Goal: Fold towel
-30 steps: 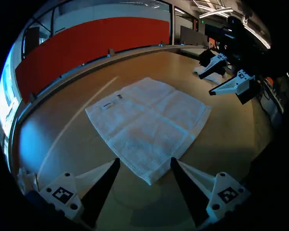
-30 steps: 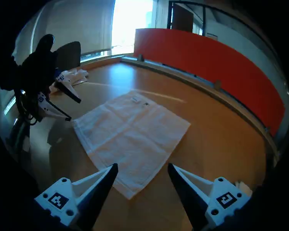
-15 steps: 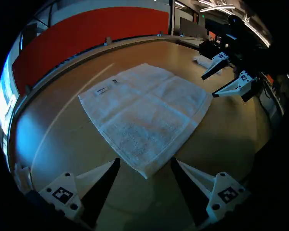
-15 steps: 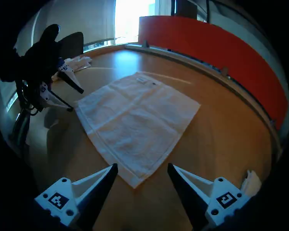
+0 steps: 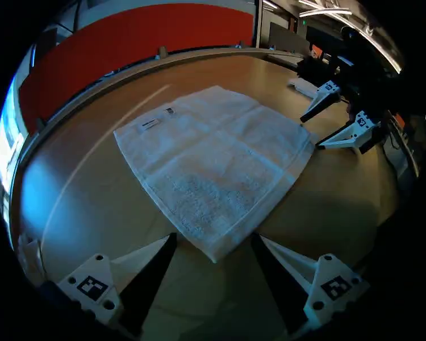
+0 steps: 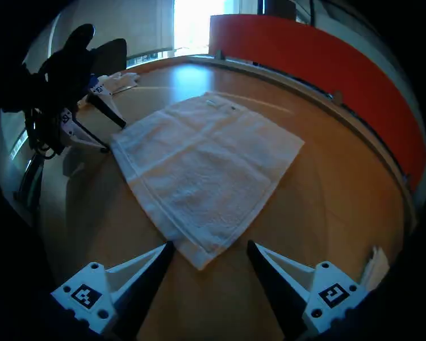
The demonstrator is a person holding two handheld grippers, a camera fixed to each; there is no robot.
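Observation:
A white towel (image 5: 213,159) lies flat on the wooden table (image 5: 82,187), with a small label near its far edge. In the left gripper view my left gripper (image 5: 213,250) is open, its fingertips on either side of the towel's nearest corner. The right gripper (image 5: 309,134) stands open at the towel's right corner, held by a dark-sleeved hand. In the right gripper view the towel (image 6: 207,165) points a corner between the open fingers of my right gripper (image 6: 210,250). The left gripper (image 6: 115,138) is open at the towel's far left corner.
A red partition (image 5: 139,40) runs along the table's far edge (image 6: 349,108). Crumpled white cloth (image 6: 119,79) lies behind the left gripper, and more white cloth (image 5: 304,85) behind the right gripper. Something small and white (image 6: 375,267) sits at the table's right.
Both grippers have moved in toward the towel; its corners now reach between each pair of fingertips. The towel has not moved, and both grippers stay open.

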